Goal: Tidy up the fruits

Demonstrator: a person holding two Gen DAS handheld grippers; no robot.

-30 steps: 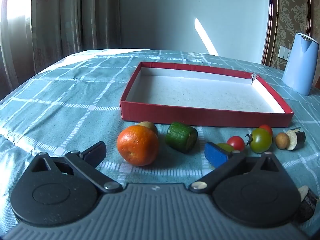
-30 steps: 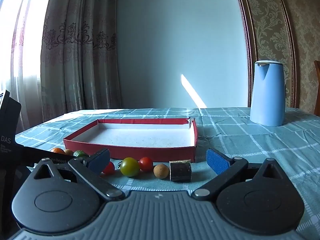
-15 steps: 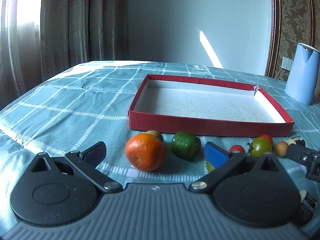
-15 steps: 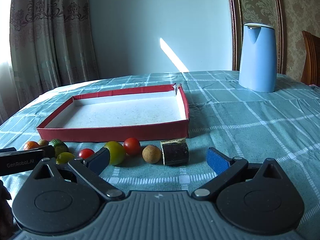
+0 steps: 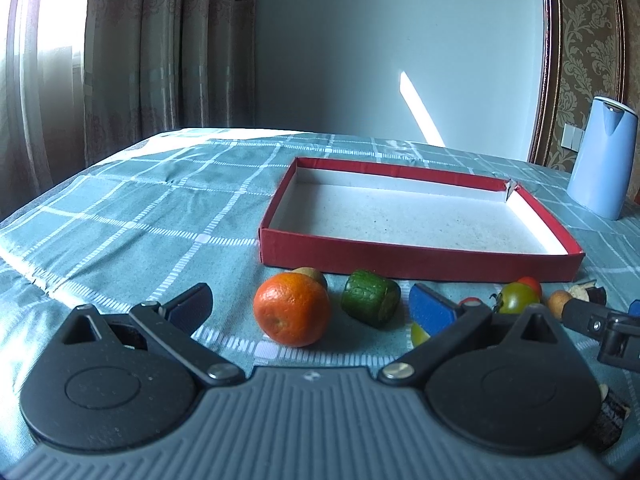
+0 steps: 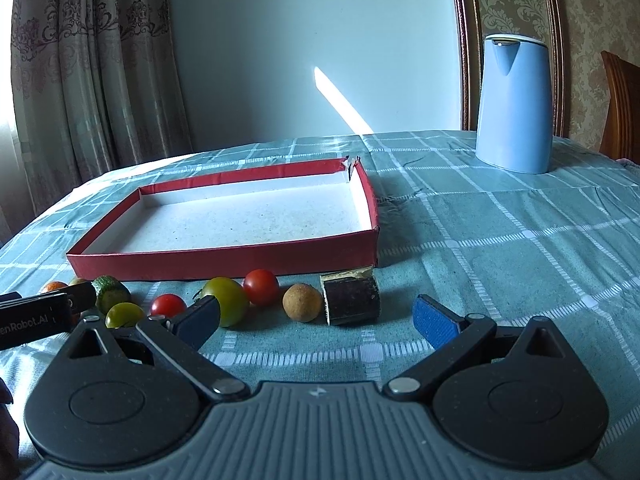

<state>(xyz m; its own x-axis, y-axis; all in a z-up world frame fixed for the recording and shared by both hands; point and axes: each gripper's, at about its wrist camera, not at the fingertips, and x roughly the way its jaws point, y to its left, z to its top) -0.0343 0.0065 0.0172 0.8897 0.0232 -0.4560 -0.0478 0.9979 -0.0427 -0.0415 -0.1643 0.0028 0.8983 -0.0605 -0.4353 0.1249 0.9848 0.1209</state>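
A shallow red box with a pale empty floor lies on the checked cloth. Along its near wall sits a row of produce. In the left wrist view an orange lies between the fingers of my open left gripper, with a green cucumber chunk just right of it. In the right wrist view my open right gripper faces a round brown fruit and a dark eggplant chunk. A green tomato and red tomatoes lie by its left finger.
A light blue kettle stands at the back right of the table. Another dark chunk lies at the near right in the left wrist view. Curtains hang behind at the left, and a wooden chair stands at far right.
Both grippers have drawn closer to the row of produce and lowered. The right gripper's finger has come into the left wrist view at right. Both stay open.
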